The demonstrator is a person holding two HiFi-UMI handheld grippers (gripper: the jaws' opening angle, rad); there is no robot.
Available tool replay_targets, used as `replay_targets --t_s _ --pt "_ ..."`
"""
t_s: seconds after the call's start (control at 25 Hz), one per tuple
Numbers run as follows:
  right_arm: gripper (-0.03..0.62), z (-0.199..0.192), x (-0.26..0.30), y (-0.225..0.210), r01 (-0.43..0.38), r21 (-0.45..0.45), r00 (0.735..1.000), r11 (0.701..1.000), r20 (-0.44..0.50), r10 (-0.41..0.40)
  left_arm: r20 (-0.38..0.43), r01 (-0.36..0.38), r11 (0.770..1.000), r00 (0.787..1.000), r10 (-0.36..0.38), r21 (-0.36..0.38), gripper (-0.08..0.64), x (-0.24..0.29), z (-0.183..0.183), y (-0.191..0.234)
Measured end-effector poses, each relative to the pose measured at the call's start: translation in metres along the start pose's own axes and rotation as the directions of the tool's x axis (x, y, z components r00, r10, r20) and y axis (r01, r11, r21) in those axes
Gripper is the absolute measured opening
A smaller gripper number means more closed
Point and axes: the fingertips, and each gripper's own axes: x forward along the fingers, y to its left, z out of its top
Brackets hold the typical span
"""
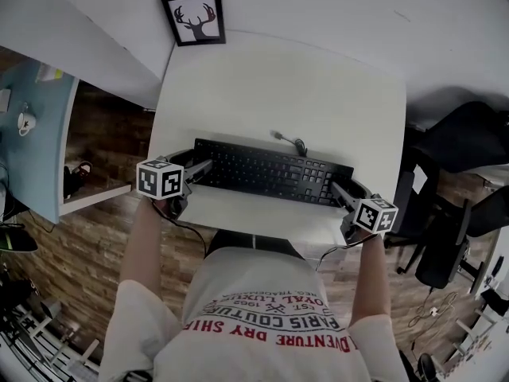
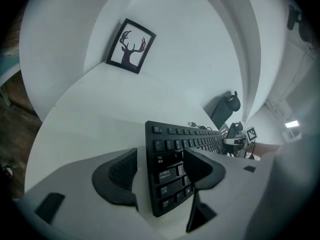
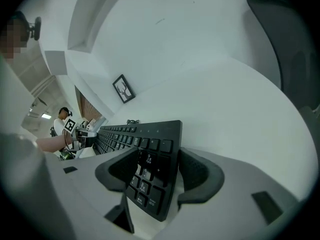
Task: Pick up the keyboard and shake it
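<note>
A black keyboard [image 1: 270, 172] lies flat near the front edge of the white table [image 1: 278, 78], its cable [image 1: 290, 142] curling off behind it. My left gripper [image 1: 203, 169] stands at the keyboard's left end and my right gripper [image 1: 338, 191] at its right end. In the left gripper view the left end of the keyboard [image 2: 170, 179] sits between the wide jaws of my left gripper [image 2: 160, 166], with a gap beside the outer pad. The right gripper view shows the number-pad end of the keyboard [image 3: 150, 179] between the spread jaws of my right gripper [image 3: 160, 171], not pinched.
A framed deer picture [image 1: 194, 17] leans against the wall at the table's back left. A black office chair [image 1: 461, 150] stands to the right of the table, and a blue desk [image 1: 32, 134] to the left. Wooden floor shows below.
</note>
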Motion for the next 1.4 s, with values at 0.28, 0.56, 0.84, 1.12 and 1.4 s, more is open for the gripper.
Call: replay_targets --t_s 0.28,0.56,0.84,1.12,1.4 --pt "0.273 0.001 0.004 0.003 -0.006 -0.005 1.000 1.000 -0.010 0.006 -0.032 -0.023 0.999 0.999 0.025 0.044 0.296 0.001 0.000 -0.001" --pt "0.268 0.002 0.004 0.004 -0.009 0.013 1.000 1.000 0.023 0.008 0.024 -0.009 0.999 1.000 0.010 -0.039 0.261 0.005 0.002 -0.005" --pt "0.268 0.003 -0.003 0.007 0.023 -0.018 0.998 1.000 0.060 -0.021 0.036 -0.010 0.999 0.999 0.011 -0.031 0.261 0.002 0.005 -0.011" --pt "0.267 0.028 -0.029 0.017 0.038 -0.093 0.988 0.995 0.152 -0.023 0.112 0.002 0.998 0.994 -0.008 0.056 0.261 -0.013 0.033 -0.035" --pt "0.267 0.107 -0.064 0.038 0.070 -0.241 0.955 0.968 0.296 0.004 0.241 0.013 0.989 0.969 -0.048 0.146 0.261 -0.043 0.097 -0.070"
